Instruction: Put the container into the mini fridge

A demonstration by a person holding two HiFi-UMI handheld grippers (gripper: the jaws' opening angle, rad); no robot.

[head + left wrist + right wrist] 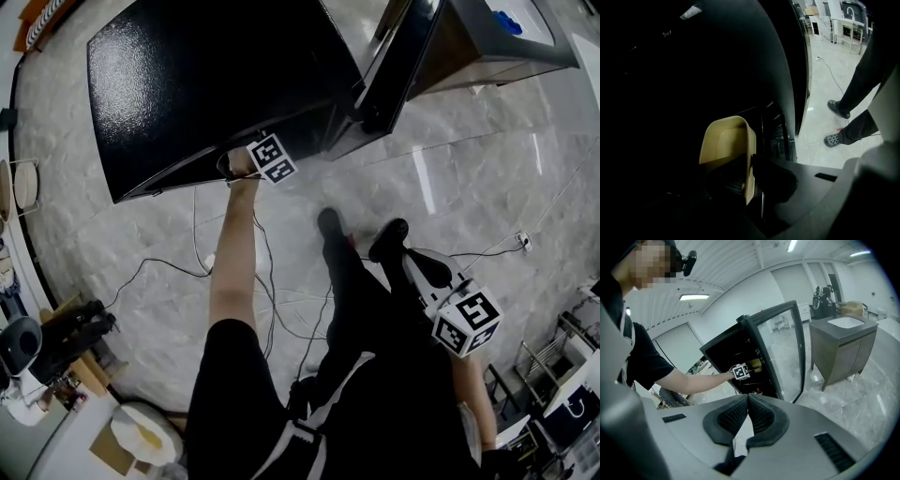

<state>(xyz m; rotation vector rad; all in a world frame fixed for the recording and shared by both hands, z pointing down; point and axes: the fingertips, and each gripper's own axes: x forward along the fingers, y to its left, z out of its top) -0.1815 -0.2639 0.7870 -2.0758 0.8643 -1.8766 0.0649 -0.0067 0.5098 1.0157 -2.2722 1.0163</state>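
Note:
The black mini fridge stands on the marble floor with its glass door swung open. My left gripper reaches into the dark interior and is shut on one wall of a pale yellow open container, which it holds tilted. From the right gripper view, the left gripper's marker cube and the container sit at the fridge opening. My right gripper hangs back near the person's legs with its pads closed together and nothing between them. In the head view it is at the lower right.
A grey cabinet with a sink top stands right of the open door. Cables trail over the floor in front of the fridge. The person's shoes are on the floor to the right of the fridge.

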